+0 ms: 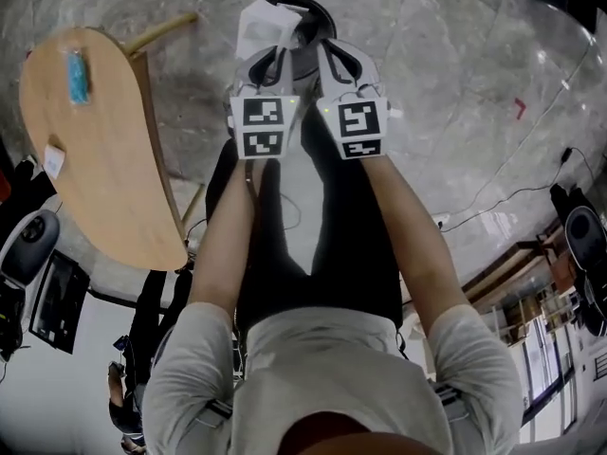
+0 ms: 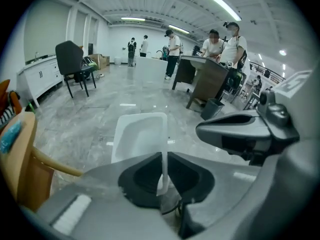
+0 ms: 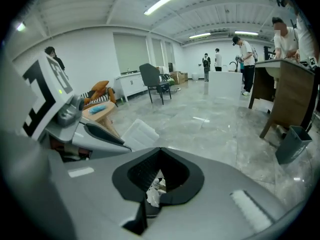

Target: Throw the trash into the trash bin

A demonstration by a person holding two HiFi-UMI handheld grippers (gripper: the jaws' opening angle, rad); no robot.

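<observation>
White plastic tray [image 1: 260, 25] is pinched by one side wall in the left gripper [image 1: 272, 60]; in the left gripper view the jaws are nearly together on that thin wall, pads pressing it from both sides, and the tray [image 2: 140, 134] sticks out past the tips with its hollow facing the camera; left gripper [image 2: 164, 159] points steeply down. Right gripper [image 3: 160, 156] has jaws closed at the tips, with a small crumpled white scrap [image 3: 156, 190] caught between the pads further back; the scrap does not show in the head view. Right gripper [image 1: 343, 57] is just beside the left, the two marker cubes side by side, both held out in front of the person's legs. Trash bin [image 1: 315, 6] is round and dark, on the floor straight ahead of the tips; in the head view the tray and both grippers overlap most of it, only an arc of rim is clear; can't tell how high above it they are. Left of the person is a curved wooden table [image 1: 104, 178] carrying a blue item [image 1: 76, 74] and a small white item [image 1: 54, 161]; grey marbled floor [image 1: 455, 83] with a cable [image 1: 512, 197] off to the right.
</observation>
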